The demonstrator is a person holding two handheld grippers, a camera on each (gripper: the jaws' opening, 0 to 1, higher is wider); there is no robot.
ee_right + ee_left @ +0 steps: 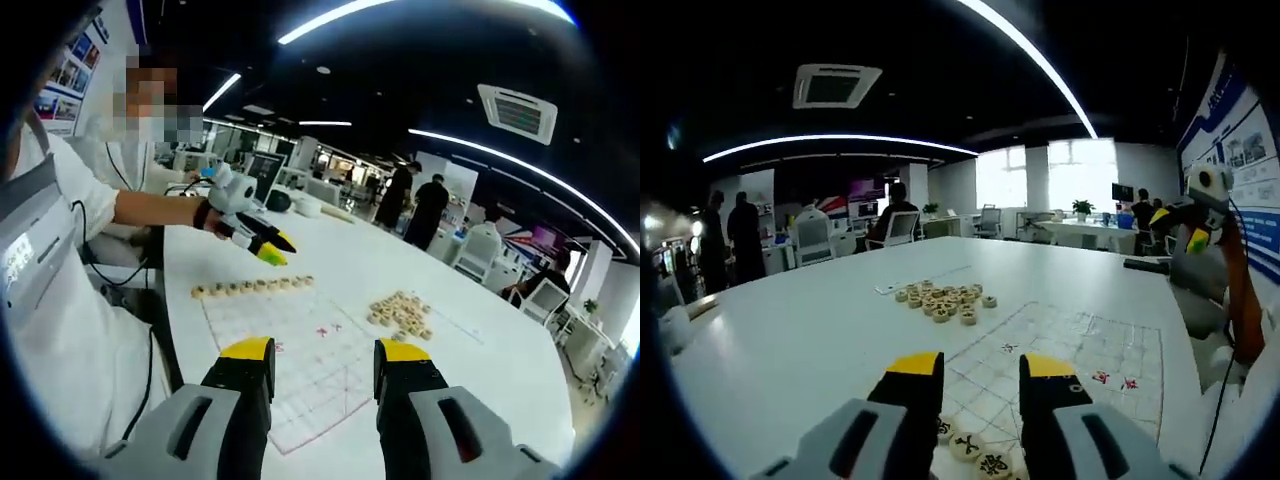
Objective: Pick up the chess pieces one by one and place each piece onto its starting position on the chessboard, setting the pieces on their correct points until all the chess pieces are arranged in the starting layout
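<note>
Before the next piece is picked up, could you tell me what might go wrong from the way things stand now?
1. The unplaced pieces sit in a tight, touching pile beside the board, so closing the jaws on one could nudge or scatter its neighbours.
2. The row of placed pieces lies close under the left gripper; a low pass might knock them off their points.
3. Both grippers are open and empty, so nothing can drop yet.

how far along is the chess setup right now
Done: a row of pieces sits along one edge of the chessboard, plus two red-marked pieces on the grid. In hand: nothing; the left tongs and right tongs are both open. Left: most of it, since a pile of pieces lies on the table.
</note>
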